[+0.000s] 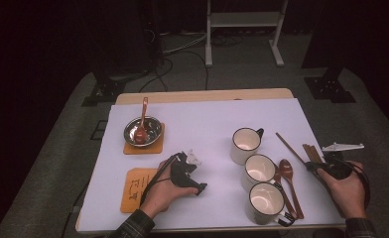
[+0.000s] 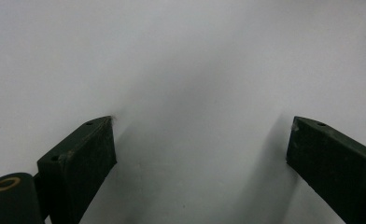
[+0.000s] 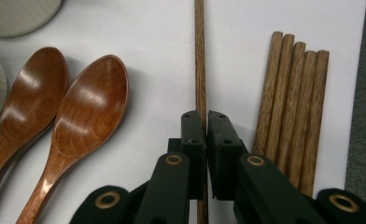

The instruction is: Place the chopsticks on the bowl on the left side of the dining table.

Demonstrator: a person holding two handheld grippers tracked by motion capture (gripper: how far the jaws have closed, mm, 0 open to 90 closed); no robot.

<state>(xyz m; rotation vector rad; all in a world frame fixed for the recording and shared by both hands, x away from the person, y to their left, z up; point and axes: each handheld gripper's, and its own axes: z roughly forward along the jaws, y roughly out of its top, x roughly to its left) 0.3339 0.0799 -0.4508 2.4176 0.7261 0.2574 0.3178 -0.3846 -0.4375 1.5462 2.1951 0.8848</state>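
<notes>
My right gripper is shut on a single wooden chopstick that lies on the white table cover and runs straight ahead between the jaws. From the high view, this gripper sits at the table's right side, at the near end of that chopstick. A bundle of several chopsticks lies just to its right, two wooden spoons to its left. My left gripper stands open over bare white cover, nothing between its jaws. In the high view it rests near the table's middle.
Three white mugs stand in a diagonal row left of the spoons. At the back left, a metal bowl holding a wooden spoon sits on an orange coaster. A second coaster lies beside my left hand.
</notes>
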